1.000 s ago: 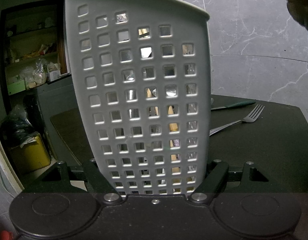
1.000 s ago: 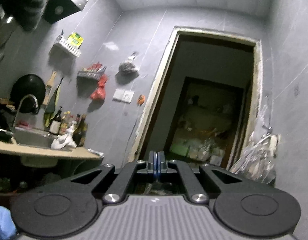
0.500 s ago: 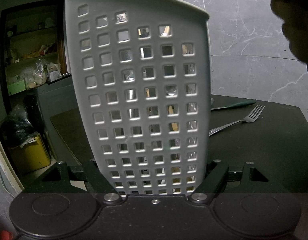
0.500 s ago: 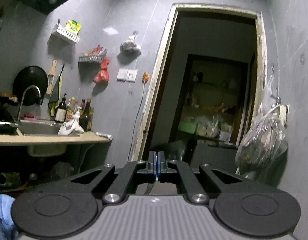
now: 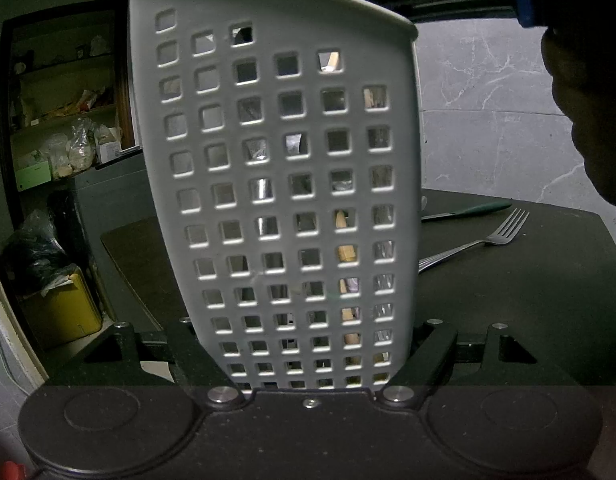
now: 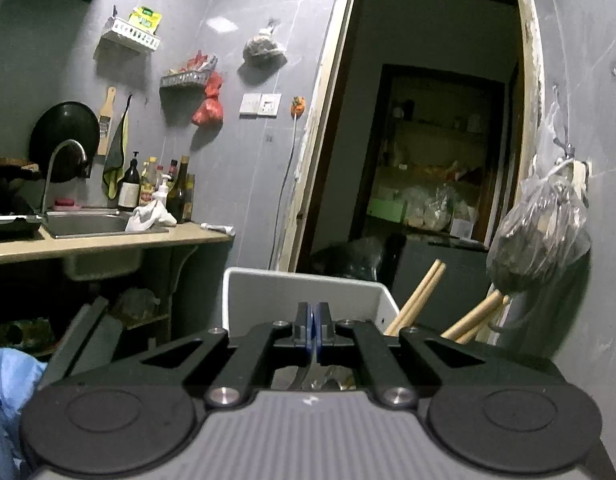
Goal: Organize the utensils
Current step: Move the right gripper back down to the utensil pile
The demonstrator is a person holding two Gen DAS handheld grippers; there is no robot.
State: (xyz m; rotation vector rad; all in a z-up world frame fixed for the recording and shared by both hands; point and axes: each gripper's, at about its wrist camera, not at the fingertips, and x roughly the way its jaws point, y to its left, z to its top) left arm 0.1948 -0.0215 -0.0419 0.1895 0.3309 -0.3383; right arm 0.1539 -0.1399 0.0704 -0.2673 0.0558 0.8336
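Observation:
A grey perforated utensil holder [image 5: 283, 200] stands upright on the dark table, and my left gripper [image 5: 308, 360] is shut on its base, one finger on each side. Metal utensils and wooden sticks show through its holes. In the right wrist view the holder's rim [image 6: 303, 284] is just below and ahead of my right gripper [image 6: 312, 332], which is shut on a thin metal utensil [image 6: 314, 372] hanging down over the holder. Wooden chopsticks [image 6: 420, 296] stick out of the holder. A fork [image 5: 484, 240] and a green-handled knife [image 5: 468, 212] lie on the table to the right.
The dark table [image 5: 528, 300] extends right of the holder. A yellow box [image 5: 63, 308] and shelves sit left. A sink counter [image 6: 87, 236] is at left in the right wrist view, a doorway [image 6: 428, 140] ahead, and a hanging bag [image 6: 540, 232] at right.
My right gripper has come down over the holder; its rim and the chopsticks have come into its view. The right arm now shows above the holder in the left wrist view. The left gripper has not moved.

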